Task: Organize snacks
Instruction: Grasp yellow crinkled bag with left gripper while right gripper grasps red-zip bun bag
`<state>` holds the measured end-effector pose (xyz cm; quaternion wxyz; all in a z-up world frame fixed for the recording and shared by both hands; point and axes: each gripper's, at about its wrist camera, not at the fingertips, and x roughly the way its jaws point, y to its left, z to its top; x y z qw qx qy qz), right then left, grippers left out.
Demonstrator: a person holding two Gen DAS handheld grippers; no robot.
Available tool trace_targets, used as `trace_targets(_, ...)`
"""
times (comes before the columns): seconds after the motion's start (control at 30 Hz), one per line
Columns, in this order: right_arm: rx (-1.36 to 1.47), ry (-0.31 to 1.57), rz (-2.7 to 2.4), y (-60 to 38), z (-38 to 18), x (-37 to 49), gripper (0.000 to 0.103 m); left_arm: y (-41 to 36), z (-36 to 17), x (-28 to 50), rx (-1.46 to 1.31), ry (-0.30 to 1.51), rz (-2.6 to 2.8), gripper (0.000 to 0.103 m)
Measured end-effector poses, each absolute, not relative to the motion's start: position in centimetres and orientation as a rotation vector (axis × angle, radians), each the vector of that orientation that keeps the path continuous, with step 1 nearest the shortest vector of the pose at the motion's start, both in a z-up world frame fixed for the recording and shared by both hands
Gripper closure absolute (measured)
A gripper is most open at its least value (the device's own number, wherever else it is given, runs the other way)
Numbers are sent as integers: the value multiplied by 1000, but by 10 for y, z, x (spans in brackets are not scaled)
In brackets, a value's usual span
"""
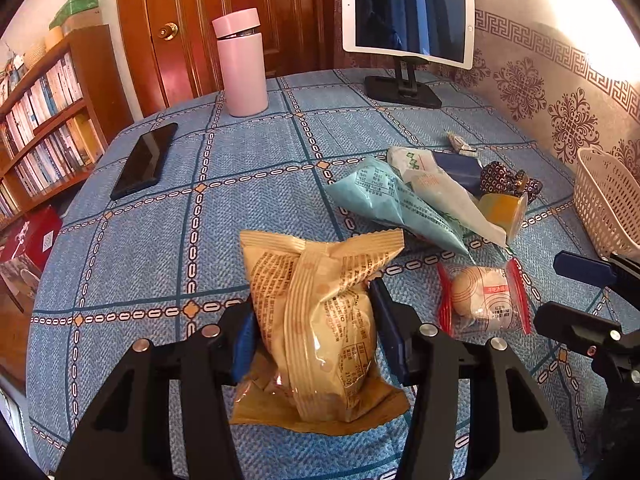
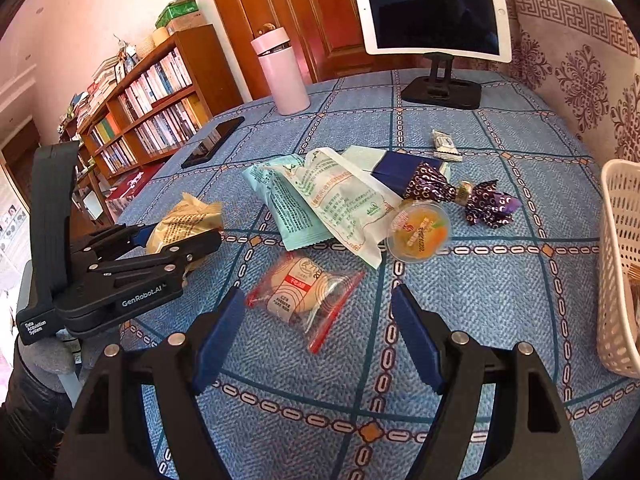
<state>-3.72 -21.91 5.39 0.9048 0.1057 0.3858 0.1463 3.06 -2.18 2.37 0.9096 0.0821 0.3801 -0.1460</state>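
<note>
My left gripper (image 1: 314, 328) is shut on a tan crinkled snack bag (image 1: 320, 300), its blue pads pressing both sides, on the blue checked tablecloth (image 1: 240, 200). The right wrist view shows the same grip at the left. My right gripper (image 2: 318, 292) is open and empty. Just beyond its tips lies a clear packet with red edges (image 2: 304, 292) holding a round pastry. Behind that is a pile: a light blue bag (image 2: 284, 208), a white bag (image 2: 344, 204), an orange jelly cup (image 2: 420, 232), a purple wrapped sweet (image 2: 488, 204) and a navy packet (image 2: 396, 172).
A white lattice basket (image 2: 616, 260) stands at the right edge of the table. At the back are a pink flask (image 2: 284, 80), a black phone (image 2: 212, 142) and a tablet on a stand (image 2: 436, 12). A small white sweet (image 2: 446, 146) lies apart. A bookshelf stands beyond the table's left edge.
</note>
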Motion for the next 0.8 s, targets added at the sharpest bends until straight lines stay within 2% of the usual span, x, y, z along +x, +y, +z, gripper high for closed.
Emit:
trace_targets(0.4, 119, 881, 394, -185, 37, 18, 27, 3, 34, 38, 89, 797, -221, 50)
trace_targets(0.8, 32, 914, 460, -167, 32, -34, 25, 27, 30, 51, 23, 833, -142, 50)
